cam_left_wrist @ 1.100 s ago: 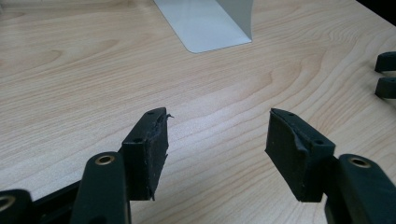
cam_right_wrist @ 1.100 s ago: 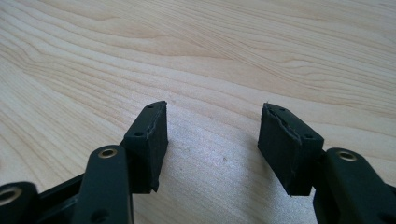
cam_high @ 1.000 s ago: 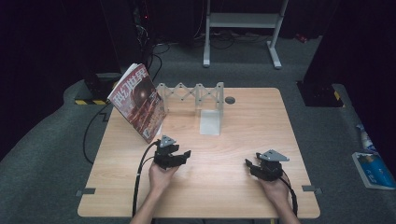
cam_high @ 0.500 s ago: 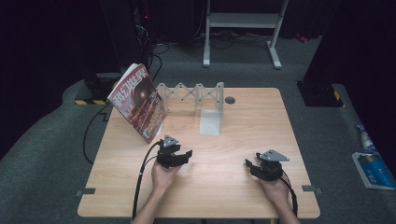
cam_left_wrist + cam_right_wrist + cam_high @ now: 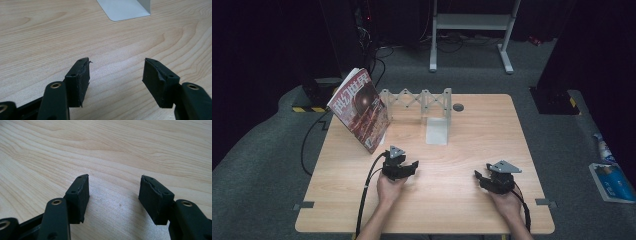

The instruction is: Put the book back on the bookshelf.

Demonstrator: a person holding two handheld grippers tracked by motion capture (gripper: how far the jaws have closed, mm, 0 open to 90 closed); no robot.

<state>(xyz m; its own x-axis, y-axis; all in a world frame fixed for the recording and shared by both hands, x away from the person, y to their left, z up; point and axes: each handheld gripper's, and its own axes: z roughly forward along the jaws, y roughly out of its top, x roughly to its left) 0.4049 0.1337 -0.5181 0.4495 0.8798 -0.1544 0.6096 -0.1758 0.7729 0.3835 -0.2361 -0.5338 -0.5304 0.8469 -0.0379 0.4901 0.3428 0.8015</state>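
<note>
A person's two hands rest low over the near half of a wooden table (image 5: 472,130), each holding a two-jaw gripper. The left gripper (image 5: 408,169) lies nearest a magazine (image 5: 361,109), which stands tilted at the table's far left corner with its red cover facing the person, apparently leaning against the left end of a grey expanding rack (image 5: 414,99) set along the far edge. That lean keeps the cover upright and its lower edge on the wood, so a jaw could be brought to its near side without lifting it first. A pale bookend (image 5: 438,127) stands at the rack's right end, its flat foot reaching toward the person; the same foot shows at the top of the left gripper view (image 5: 123,9). In that view the left jaws stand well apart with only bare wood between them, holding nothing. The right gripper (image 5: 484,177) sits near the table's right front, well apart from the magazine, and in its own view (image 5: 113,195) its jaws also stand spread and empty over bare grain. Both tools appear poised in a ready posture, open so that either may take hold; the left, being closer, seems the likelier to reach the magazine.
</note>
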